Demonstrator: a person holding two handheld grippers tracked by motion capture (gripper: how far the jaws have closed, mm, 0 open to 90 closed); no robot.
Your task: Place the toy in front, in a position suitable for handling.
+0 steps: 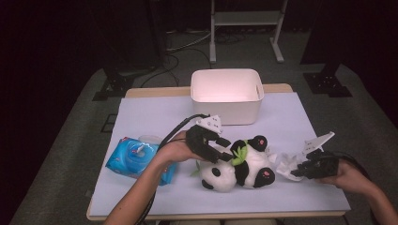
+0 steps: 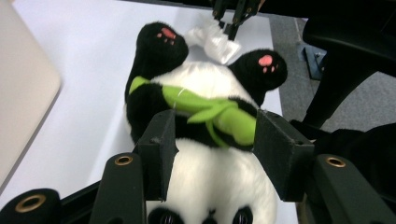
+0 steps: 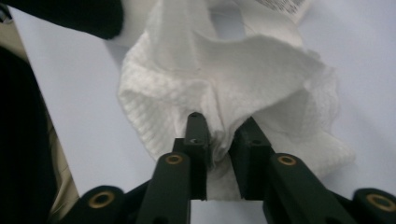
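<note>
The panda toy (image 1: 239,164) lies low in the middle of the tabletop (image 1: 291,117), wipes pack (image 1: 133,157) at left, tissue (image 1: 284,165) at right, bin (image 1: 226,96) above.

The high view looks forward and down from the person's side, taking in the whole table (image 1: 300,117) out to the white bin (image 1: 226,96) at the far edge. The left gripper view sits close over the plush panda (image 2: 205,116), facing right across the table. The right gripper view is closer yet, facing the crumpled white wipe (image 3: 224,93). All three share panda and wipe.
</note>
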